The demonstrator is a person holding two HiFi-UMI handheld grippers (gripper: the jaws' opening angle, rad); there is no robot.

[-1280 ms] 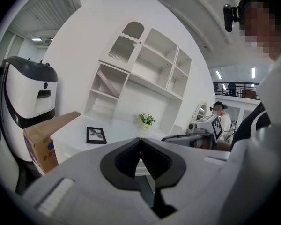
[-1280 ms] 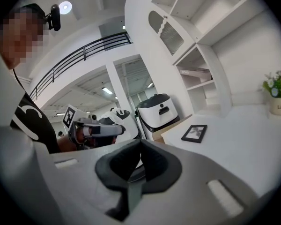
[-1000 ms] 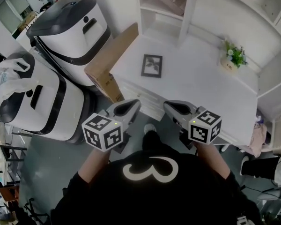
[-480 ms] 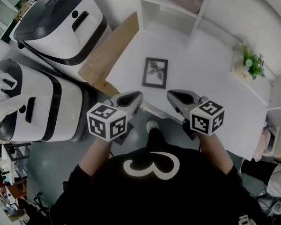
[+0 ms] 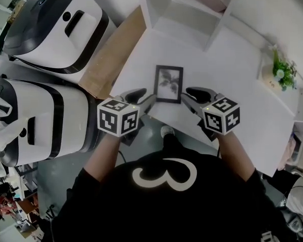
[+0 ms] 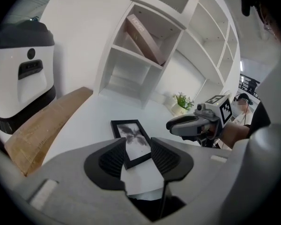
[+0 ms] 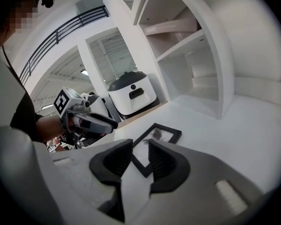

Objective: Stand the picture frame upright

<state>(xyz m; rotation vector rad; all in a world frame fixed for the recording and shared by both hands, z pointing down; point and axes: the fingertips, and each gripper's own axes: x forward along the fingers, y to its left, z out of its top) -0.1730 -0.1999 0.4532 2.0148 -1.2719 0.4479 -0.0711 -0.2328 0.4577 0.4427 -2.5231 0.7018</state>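
Observation:
A black picture frame (image 5: pixel 168 83) with a grey leaf print lies flat on the white desk (image 5: pixel 227 84), near its front edge. My left gripper (image 5: pixel 147 99) hovers at the frame's near left corner and my right gripper (image 5: pixel 188 96) at its near right corner. Both have just been opening their jaws, and nothing is gripped. In the left gripper view the frame (image 6: pixel 131 142) shows beyond the parted jaws of the left gripper (image 6: pixel 138 156), with the right gripper (image 6: pixel 192 124) off to the side. In the right gripper view the frame (image 7: pixel 154 139) lies ahead of the right gripper (image 7: pixel 140 161).
A white shelf unit (image 5: pixel 192 9) stands at the back of the desk, with a slanted box (image 6: pixel 143 39) in one bay. A small potted plant (image 5: pixel 280 72) sits at the far right. A brown cardboard sheet (image 5: pixel 116 54) and two white-and-black machines (image 5: pixel 50 29) flank the desk's left side.
Both grippers have moved forward and down from in front of the body to the desk's front edge, on either side of the frame's near end. Their jaws have gone from shut to open.

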